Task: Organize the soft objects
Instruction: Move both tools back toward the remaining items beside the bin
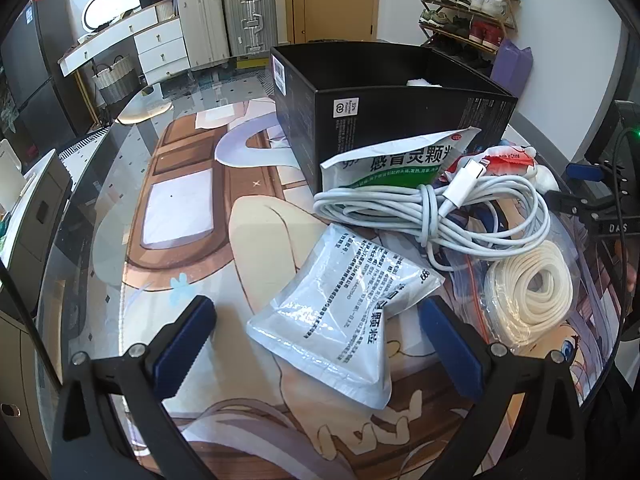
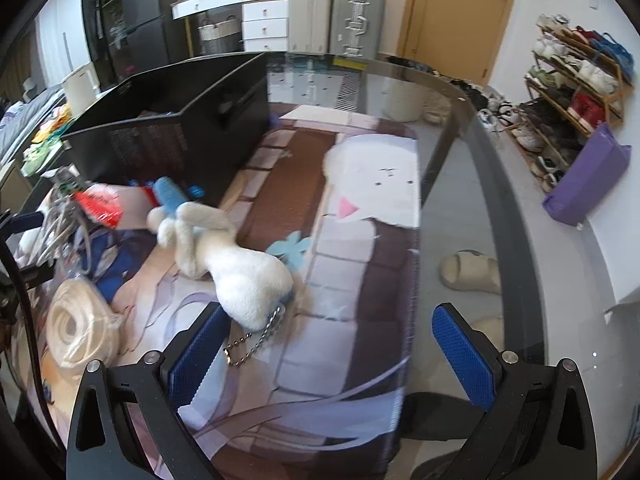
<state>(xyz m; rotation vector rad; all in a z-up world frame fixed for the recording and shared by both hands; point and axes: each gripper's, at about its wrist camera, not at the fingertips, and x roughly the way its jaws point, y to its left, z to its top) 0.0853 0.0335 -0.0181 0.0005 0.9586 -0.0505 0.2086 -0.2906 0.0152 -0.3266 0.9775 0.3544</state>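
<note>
Left wrist view shows little done: only something white lies in the black box [image 1: 400, 120] at upper centre, while the silver sachet [image 1: 340, 312], charging cable [image 1: 432, 208], rope coil [image 1: 532, 292] and plush rabbit [image 2: 240, 268] lie outside, the left gripper [image 1: 316, 344] and right gripper [image 2: 328, 356] spread wide, holding nothing.

A: The box [image 1: 400, 120] at upper centre of the left wrist view is black, with white labels and fine white print. The pouch [image 1: 340, 320] at lower centre is silvery with black print.

B: And the packet [image 1: 396, 164] leaning on the box?

A: White, with green lettering and a green band. The cable [image 1: 440, 216] is white; the rope coil [image 1: 532, 284] at right is cream.

B: In the right wrist view, the plush toy [image 2: 240, 272] at centre is white, its chain [image 2: 256, 340] silver.

A: The mat [image 2: 340, 240] shows brown and pale grey brickwork, a pink triangle and a light blue flower. The gripper pads [image 2: 464, 356] are blue and textured.
</note>
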